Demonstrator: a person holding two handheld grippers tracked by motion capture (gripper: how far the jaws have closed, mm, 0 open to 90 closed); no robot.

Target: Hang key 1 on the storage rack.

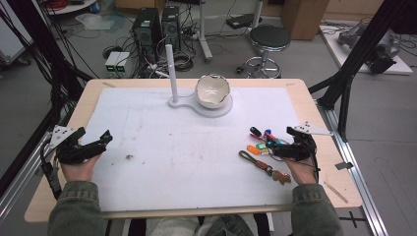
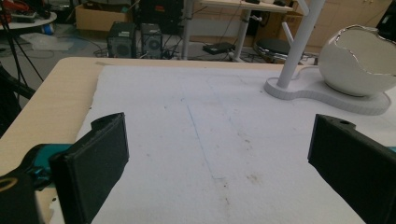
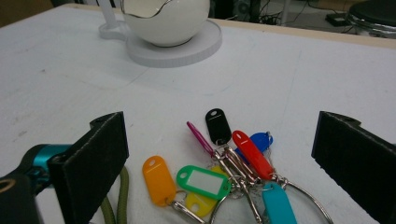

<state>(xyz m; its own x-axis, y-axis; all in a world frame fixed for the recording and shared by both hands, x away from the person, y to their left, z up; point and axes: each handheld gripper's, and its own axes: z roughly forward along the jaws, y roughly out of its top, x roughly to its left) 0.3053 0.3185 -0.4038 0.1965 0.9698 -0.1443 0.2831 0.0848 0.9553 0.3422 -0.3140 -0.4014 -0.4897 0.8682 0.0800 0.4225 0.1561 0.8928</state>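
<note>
Item: bunch of key tags (image 3: 229, 172) on a metal ring, with an olive cord strap (image 1: 254, 161) trailing from it. It is lying on the white mat (image 1: 187, 147) near the table's right edge, toward the front-right corner, just ahead of the right gripper (image 1: 284, 147). In the right gripper view the tags are fanning out between and slightly beyond the two black jaws, which are standing wide apart and holding nothing. The bunch's long axis is running roughly from the strap, at the person's side, diagonally back toward the black tag (image 3: 218, 125).

Nearer hand: the right one; the left gripper (image 1: 96, 143) is sitting well apart, near the table's left edge, jaws likewise spread and empty.

Pose: right forearm is coming in from the front edge, gripper held low and pointing left and back over the tags.

Further off: white eggshell-shaped bowl (image 1: 212, 91) on a stand with an upright post (image 1: 172, 73), near the back edge, centre.
</note>
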